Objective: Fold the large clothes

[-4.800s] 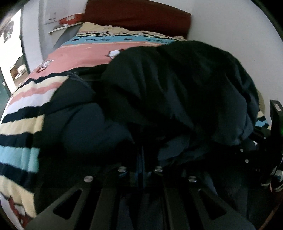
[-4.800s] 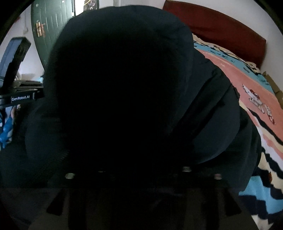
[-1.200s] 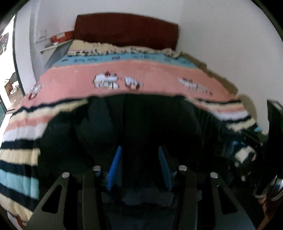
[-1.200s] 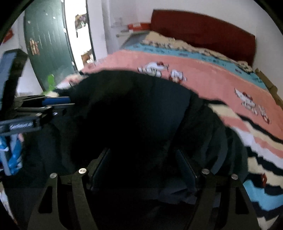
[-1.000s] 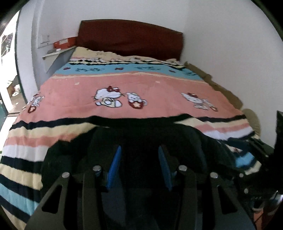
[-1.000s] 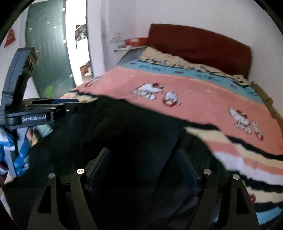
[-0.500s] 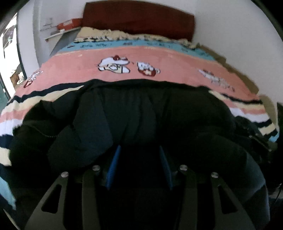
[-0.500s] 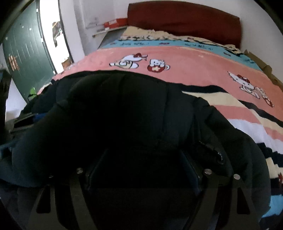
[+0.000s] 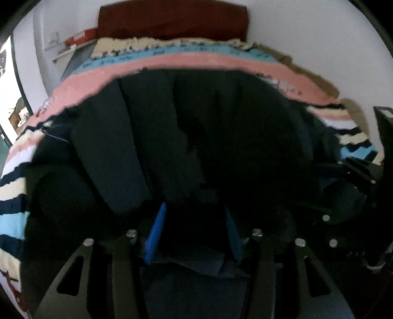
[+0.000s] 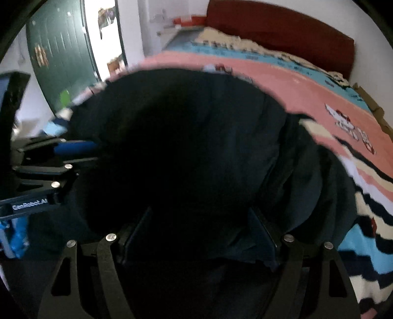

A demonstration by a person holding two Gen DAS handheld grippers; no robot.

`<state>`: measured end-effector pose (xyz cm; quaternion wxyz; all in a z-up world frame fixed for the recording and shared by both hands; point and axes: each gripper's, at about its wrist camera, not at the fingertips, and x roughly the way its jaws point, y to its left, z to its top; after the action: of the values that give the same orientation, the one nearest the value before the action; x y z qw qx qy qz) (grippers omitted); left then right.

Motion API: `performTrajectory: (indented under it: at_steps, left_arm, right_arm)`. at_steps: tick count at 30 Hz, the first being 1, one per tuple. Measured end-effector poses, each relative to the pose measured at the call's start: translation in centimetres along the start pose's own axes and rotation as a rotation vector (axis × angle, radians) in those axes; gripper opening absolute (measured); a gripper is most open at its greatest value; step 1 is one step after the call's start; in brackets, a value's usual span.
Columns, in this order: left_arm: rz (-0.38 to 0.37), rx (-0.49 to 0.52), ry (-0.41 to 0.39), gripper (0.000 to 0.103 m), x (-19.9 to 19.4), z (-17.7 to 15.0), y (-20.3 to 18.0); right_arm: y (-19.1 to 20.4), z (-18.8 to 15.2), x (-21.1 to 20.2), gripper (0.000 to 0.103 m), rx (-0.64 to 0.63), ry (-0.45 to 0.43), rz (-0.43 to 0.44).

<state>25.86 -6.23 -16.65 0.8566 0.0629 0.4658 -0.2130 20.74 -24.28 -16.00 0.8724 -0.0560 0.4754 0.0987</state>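
Observation:
A large dark navy padded jacket (image 9: 196,137) lies on the striped bed and fills both views; it also shows in the right wrist view (image 10: 196,147). My left gripper (image 9: 194,220) has its blue-padded fingers (image 9: 156,228) spread wide, with jacket cloth lying between and over them. My right gripper (image 10: 200,233) also has its fingers (image 10: 262,235) spread wide, with the jacket bulging between them. The left gripper's body (image 10: 44,171) shows at the left of the right wrist view, pressed against the jacket's edge.
The bed has a striped pink, blue, cream and black blanket (image 9: 196,59) with cartoon prints (image 10: 348,127). A dark red headboard (image 9: 172,22) and white walls stand behind. A green door (image 10: 56,54) and a bright doorway are at the left.
Both grippers went from shut on the jacket to wide open. In the last half second the jacket rose higher in both views and covers more of the blanket.

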Motion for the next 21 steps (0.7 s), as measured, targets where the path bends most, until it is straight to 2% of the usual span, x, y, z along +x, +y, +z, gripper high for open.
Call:
performTrajectory:
  at_steps: [3,5,8,11,14,18,21]
  left_arm:
    - [0.008,-0.022,0.055,0.05,0.4,1.0,0.0]
    - [0.013,-0.025,0.044,0.049,-1.0,1.1,-0.3]
    - [0.008,-0.01,0.003,0.049,-3.8,0.3,-0.4]
    - [-0.024,-0.02,-0.001,0.052,-7.1,-0.9,0.3]
    - [-0.023,-0.018,-0.011,0.061,-10.5,-2.7,1.6]
    - [-0.037,-0.07,-0.009,0.062,-14.6,-5.9,4.9]
    - [-0.059,-0.139,-0.005,0.063,-17.3,-9.4,8.8]
  right_arm:
    - [-0.5,0.2,1.0,0.078,0.031,0.036,-0.019]
    - [-0.4,0.6,0.4,0.078,0.051,0.059,-0.036]
    - [0.0,0.0,-2.4,0.078,0.076,0.041,-0.018]
    - [0.1,-1.7,-6.5,0.081,0.096,-0.01,-0.012]
    - [-0.4,-4.2,-10.8,0.088,0.123,-0.048,-0.015]
    - [-1.9,-9.0,-16.1,0.096,0.174,-0.068,-0.061]
    - [-3.2,-13.3,-18.5,0.099,0.215,-0.033,-0.091]
